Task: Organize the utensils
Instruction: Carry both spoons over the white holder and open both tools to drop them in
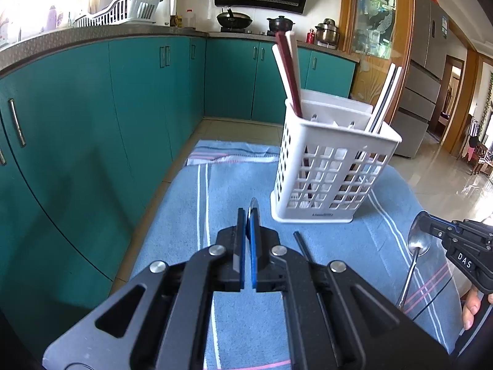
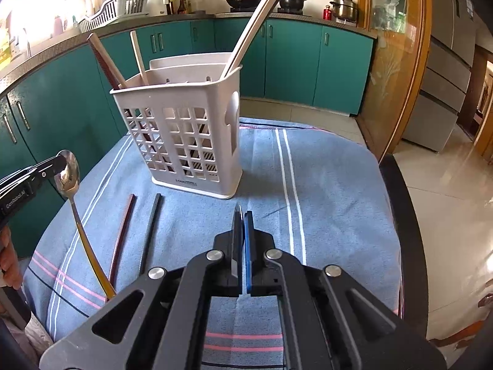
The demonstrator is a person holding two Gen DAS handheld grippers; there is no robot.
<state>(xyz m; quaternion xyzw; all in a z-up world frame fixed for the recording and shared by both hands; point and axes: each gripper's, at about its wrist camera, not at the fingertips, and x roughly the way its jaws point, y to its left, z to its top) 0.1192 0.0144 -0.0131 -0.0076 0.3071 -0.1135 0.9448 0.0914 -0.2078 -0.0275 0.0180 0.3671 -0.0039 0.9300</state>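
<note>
A white slotted utensil caddy [image 1: 329, 166] [image 2: 185, 135] stands on a blue striped towel [image 1: 234, 185] [image 2: 323, 185] and holds several chopsticks. Each wrist view shows the other gripper pinching the bowl of a metal spoon [image 1: 418, 243] [image 2: 68, 171], handle hanging down. My left gripper [image 1: 250, 215] is shut on that spoon bowl, its thin edge showing between the pads. My right gripper [image 2: 243, 215] is shut on a spoon too. A dark red chopstick [image 2: 123, 237] and a black chopstick [image 2: 151, 231] [image 1: 303, 246] lie on the towel.
Teal cabinets [image 1: 92, 117] line the left and back. The counter carries a white dish rack [image 1: 123, 9], a wok [image 1: 234, 18] and pots. A fridge [image 1: 425, 71] and a wooden door frame [image 2: 397, 61] are at right. The table's dark edge [image 2: 397, 215] curves on the right.
</note>
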